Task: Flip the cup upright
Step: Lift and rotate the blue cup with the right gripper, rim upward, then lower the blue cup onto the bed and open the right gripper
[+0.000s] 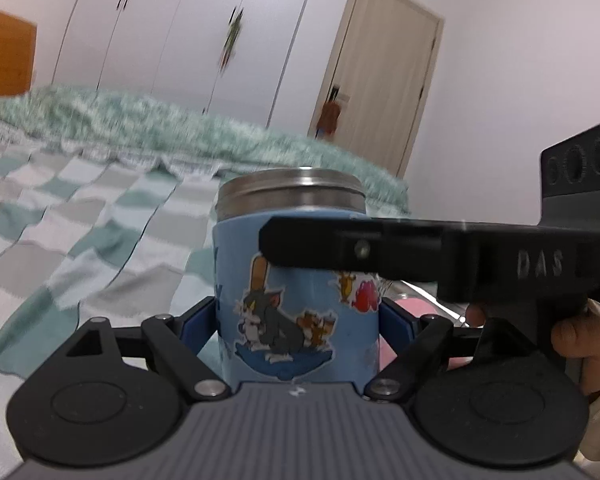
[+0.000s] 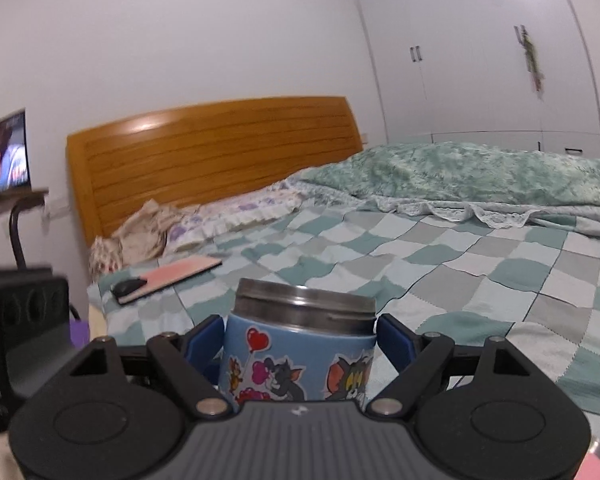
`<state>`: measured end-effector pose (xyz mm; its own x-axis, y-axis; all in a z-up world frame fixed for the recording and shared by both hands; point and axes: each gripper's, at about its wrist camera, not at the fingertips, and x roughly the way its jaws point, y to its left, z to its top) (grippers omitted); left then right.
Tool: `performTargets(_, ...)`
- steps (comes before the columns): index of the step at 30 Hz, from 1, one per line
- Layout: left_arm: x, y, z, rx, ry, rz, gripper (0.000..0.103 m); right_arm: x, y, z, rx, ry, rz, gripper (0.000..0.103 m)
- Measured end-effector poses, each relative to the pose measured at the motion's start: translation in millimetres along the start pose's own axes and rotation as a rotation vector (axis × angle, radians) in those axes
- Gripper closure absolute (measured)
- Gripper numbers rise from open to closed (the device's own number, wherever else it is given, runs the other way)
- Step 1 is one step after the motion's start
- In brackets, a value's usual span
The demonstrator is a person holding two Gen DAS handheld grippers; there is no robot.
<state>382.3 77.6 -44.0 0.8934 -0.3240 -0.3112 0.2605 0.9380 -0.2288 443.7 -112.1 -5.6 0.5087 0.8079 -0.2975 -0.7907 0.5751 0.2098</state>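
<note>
A blue cup (image 1: pixel 296 300) with cartoon cat stickers and a steel threaded rim stands upright, rim up. My left gripper (image 1: pixel 296 316) has its blue pads (image 1: pixel 198 320) against both sides of the cup's body. In the right wrist view the same cup (image 2: pixel 300 348) sits between the right gripper's (image 2: pixel 300 340) blue pads (image 2: pixel 396 340), which press its sides just below the steel rim. The right gripper's black finger (image 1: pixel 380 250) crosses in front of the cup in the left wrist view. The cup's base is hidden behind both gripper bodies.
A bed with a green and white checked cover (image 2: pixel 440 260) lies behind the cup. A green quilt (image 2: pixel 480 172) is heaped at its far side. A notebook with a dark mouse on it (image 2: pixel 168 276) lies near the wooden headboard (image 2: pixel 220 148). Wardrobes (image 1: pixel 180 32) and a door (image 1: pixel 384 80) stand beyond.
</note>
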Motion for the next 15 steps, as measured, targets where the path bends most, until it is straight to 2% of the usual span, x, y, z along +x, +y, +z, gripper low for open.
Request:
performTargets(2,-4,-4,-4,0.029,-0.013,0.0,0.017,-4,2,-4,-0.001,-0.017,-0.004,0.02)
performTargets(6,-10,-9,-13,0.041,0.026,-0.011,0.016,-11,19,-23,-0.068,-0.032,-0.032,0.02)
performTargets(9,-23,-8,-25,0.03,0.042,-0.023,0.006,-16,30,-36,-0.09,-0.041,-0.071,0.021)
performTargets(12,-35,-10,-37,0.055,0.092,0.014,0.004,-28,41,-47,-0.108,-0.067,-0.105,0.021)
performTargets(15,-49,-12,-50,0.097,0.131,0.08,0.003,-35,63,-60,-0.208,-0.084,-0.191,0.021)
